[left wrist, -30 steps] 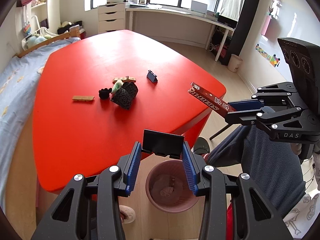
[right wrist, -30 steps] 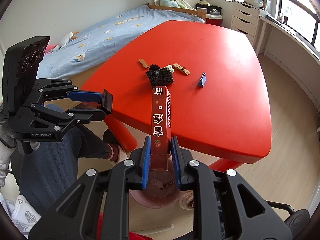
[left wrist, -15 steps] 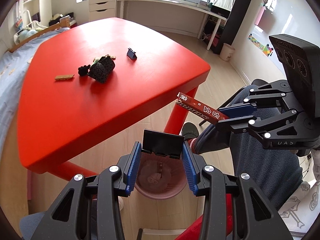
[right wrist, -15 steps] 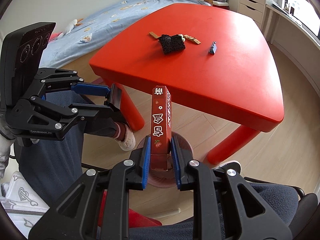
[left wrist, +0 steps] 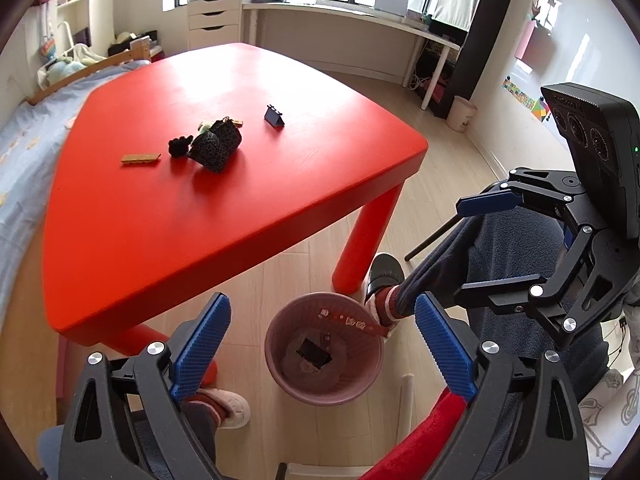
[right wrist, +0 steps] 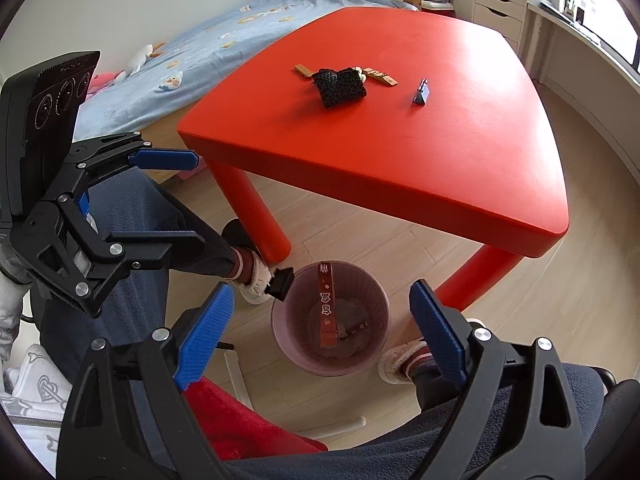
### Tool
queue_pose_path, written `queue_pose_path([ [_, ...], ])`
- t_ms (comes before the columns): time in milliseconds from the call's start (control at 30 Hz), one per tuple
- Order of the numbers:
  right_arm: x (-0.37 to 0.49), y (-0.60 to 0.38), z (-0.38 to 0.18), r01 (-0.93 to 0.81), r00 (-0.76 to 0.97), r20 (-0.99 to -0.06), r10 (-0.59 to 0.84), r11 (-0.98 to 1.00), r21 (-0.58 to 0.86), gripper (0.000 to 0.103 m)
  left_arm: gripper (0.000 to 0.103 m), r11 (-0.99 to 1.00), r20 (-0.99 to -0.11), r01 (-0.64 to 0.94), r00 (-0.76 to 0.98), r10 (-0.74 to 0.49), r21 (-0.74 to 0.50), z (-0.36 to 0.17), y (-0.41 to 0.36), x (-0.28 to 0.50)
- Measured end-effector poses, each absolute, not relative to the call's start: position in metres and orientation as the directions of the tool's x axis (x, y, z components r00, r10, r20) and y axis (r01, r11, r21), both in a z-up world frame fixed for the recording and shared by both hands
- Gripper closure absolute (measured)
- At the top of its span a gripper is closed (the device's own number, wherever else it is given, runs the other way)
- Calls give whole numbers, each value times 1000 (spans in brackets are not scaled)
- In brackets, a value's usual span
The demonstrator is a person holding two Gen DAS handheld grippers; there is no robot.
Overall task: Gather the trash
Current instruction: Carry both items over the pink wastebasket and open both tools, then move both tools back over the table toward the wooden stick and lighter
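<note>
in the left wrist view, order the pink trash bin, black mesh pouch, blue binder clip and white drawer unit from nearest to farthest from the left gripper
1. Pink trash bin: on the floor just beyond the open left gripper.
2. Black mesh pouch: mid-table, left of centre.
3. Blue binder clip: a little farther back on the red table, to the pouch's right.
4. White drawer unit: against the far wall under the window.

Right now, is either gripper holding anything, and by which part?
Nothing is held. The left gripper and right gripper both have jaws open above the pink bin; the red box lies inside it.

White characters, too small to read, on the red box (right wrist: pixel 326 304) in the bin (right wrist: pixel 280 332).
</note>
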State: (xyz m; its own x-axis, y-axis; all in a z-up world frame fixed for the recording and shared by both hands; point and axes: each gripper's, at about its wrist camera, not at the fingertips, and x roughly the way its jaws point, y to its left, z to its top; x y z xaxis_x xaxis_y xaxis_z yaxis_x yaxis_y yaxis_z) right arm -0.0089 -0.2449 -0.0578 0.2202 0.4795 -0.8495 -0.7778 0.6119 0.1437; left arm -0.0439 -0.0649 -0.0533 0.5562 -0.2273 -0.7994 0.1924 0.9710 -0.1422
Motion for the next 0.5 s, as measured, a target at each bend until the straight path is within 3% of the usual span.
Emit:
queue_pose_path([
  [167, -6, -248, -61, -764, 226, -852, 472, 629, 146, 4, 8, 978, -805, 147, 556, -206, -149, -55, -57, -44],
  [500, -4, -247, -61, -757, 218, -848, 483, 632, 166, 3, 8, 981, -812, 127, 550, -195, -149, -54, -53, -46],
])
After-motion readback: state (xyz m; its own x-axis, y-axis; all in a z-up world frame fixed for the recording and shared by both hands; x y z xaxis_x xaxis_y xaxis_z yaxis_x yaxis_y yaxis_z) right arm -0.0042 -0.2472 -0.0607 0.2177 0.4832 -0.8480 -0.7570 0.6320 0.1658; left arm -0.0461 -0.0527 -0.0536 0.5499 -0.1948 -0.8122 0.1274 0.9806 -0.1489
